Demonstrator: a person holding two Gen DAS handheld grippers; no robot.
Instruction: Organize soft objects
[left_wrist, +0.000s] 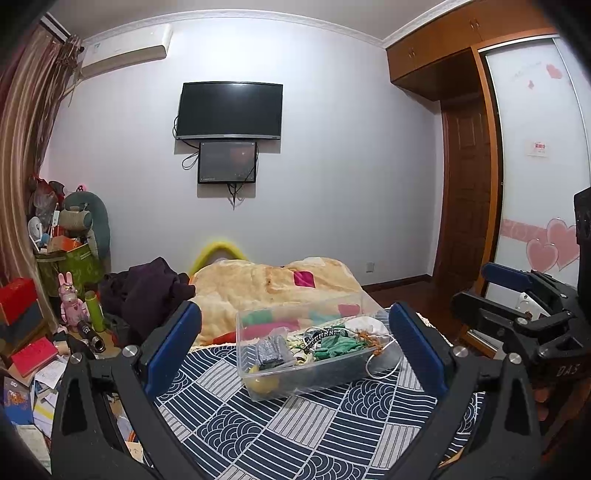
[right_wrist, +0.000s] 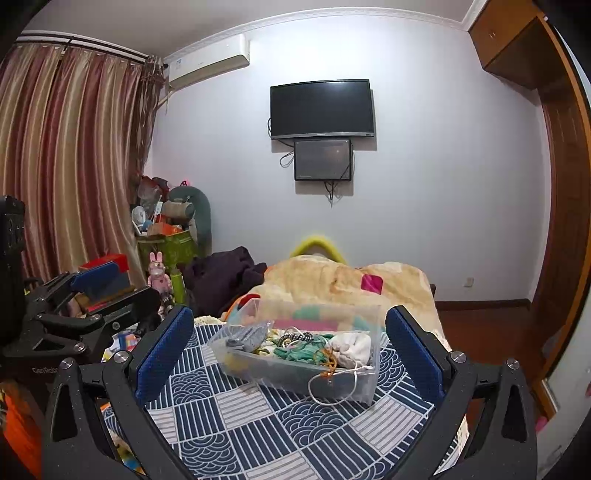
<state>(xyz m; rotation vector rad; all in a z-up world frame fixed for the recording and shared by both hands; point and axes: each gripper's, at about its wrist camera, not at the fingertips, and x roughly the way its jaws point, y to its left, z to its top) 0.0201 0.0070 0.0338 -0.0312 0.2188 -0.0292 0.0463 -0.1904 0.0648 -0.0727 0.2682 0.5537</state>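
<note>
Clear plastic box (left_wrist: 306, 354) of soft odds and ends on a blue-and-white patterned cloth (left_wrist: 295, 424), both grippers spread wide and empty.

The box holds a green fabric bundle (left_wrist: 338, 345), a white cloth (right_wrist: 351, 347), a dark knitted piece (left_wrist: 271, 350) and a loose white cord (right_wrist: 332, 387). It sits ahead of the left gripper (left_wrist: 295, 347) and right gripper (right_wrist: 290, 354), touching neither. The left gripper's body reads "GenRobo", cut off in the right view.

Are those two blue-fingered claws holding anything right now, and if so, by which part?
Nothing is held. The left hand-held gripper and the right hand-held gripper are both open and empty, short of the clear box of soft items on the bed.
</note>
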